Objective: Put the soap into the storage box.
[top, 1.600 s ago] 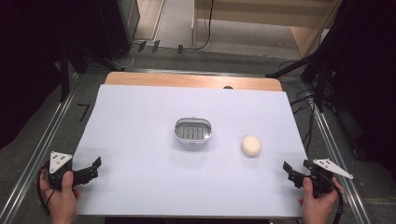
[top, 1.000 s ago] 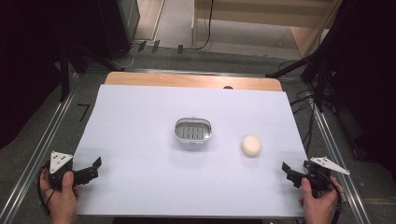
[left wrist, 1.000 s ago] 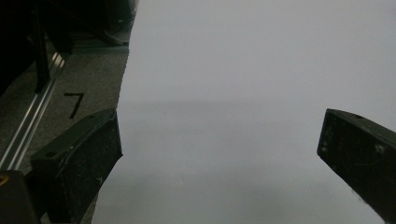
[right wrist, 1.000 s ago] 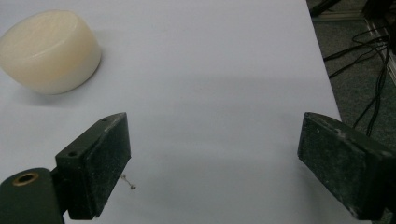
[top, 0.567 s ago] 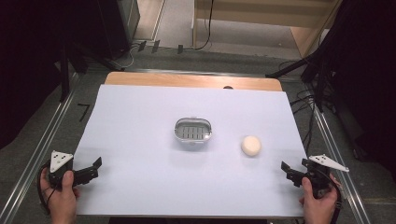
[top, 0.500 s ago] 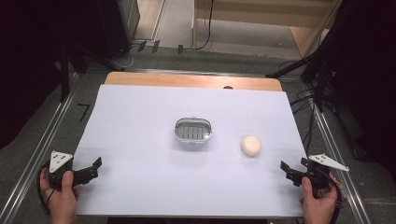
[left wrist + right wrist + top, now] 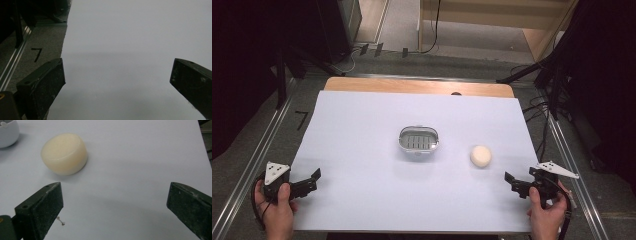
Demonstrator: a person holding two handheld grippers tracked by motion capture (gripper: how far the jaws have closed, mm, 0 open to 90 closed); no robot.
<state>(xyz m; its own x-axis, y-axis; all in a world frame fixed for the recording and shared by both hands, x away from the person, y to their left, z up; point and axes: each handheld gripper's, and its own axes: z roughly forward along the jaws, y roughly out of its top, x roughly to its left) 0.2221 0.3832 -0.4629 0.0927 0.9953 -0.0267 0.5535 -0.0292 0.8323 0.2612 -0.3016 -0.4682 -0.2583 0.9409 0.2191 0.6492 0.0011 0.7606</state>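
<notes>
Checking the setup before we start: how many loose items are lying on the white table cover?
2. A round cream soap bar lies right of centre, nearest the right claw. A small oval dish with a slotted insert sits at the middle. Nothing appears hidden.

A black "7" is marked on the floor (image 7: 302, 120) left of the table (image 7: 362, 125).

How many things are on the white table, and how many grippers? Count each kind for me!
Soap bar, round and cream: 1
Soap dish, grey with a slotted tray: 1
Gripper, black, both open: 2, left gripper and right gripper
Total: 4
</notes>
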